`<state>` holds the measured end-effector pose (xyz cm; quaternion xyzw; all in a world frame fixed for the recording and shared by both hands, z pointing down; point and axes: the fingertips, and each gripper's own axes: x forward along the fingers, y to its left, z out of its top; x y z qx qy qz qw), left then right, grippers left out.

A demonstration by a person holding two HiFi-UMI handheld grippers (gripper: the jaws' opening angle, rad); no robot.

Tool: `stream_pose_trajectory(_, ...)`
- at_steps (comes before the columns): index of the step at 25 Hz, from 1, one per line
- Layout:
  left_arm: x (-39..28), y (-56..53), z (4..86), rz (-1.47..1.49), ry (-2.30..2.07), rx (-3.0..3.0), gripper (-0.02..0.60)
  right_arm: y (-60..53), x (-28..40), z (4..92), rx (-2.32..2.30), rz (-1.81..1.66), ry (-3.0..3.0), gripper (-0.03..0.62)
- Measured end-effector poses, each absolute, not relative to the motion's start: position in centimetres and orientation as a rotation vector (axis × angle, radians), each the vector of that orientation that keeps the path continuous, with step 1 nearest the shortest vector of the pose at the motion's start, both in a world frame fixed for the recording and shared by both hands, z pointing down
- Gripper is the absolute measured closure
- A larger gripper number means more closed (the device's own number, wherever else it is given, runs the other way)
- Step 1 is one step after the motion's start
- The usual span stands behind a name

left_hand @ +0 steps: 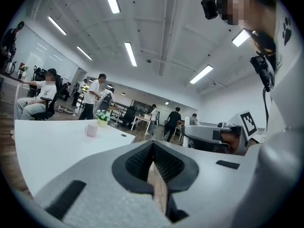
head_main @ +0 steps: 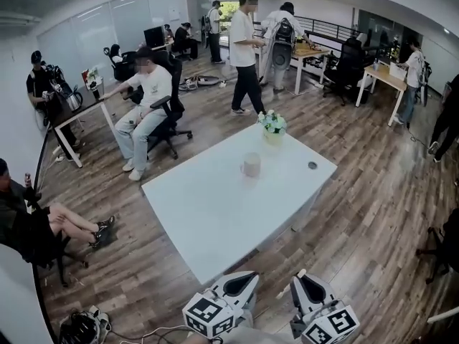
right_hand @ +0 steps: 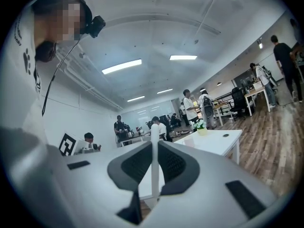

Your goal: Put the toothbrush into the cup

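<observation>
White bench (head_main: 208,213), open office: cup (head_main: 251,165) upright, far off; right tool (right_hand: 155,148) clamped on toothbrush (right_hand: 153,132); left tool (left_hand: 153,148) closed, empty; insertion not yet done.

Cup (head_main: 251,165) on the table (head_main: 208,213), plant (head_main: 272,126) behind it, small disc (head_main: 312,165) to its right.

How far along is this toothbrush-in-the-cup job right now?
Done: the right gripper is shut on the white toothbrush. In hand: it hangs short of the table, well away from the cup. Left: carry the toothbrush across and drop it in; nothing sticks out of the cup.
</observation>
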<state>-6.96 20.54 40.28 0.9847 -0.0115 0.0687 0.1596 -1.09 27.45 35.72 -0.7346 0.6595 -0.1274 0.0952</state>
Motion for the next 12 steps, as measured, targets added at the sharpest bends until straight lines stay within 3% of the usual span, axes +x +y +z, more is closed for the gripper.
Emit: stream_pose_trajectory(12,2.0,10.8,40.6,0.139,-0.067,2.808,0.577,17.7,8.0,35.6,-2.187,-0.345,2.027,0.546)
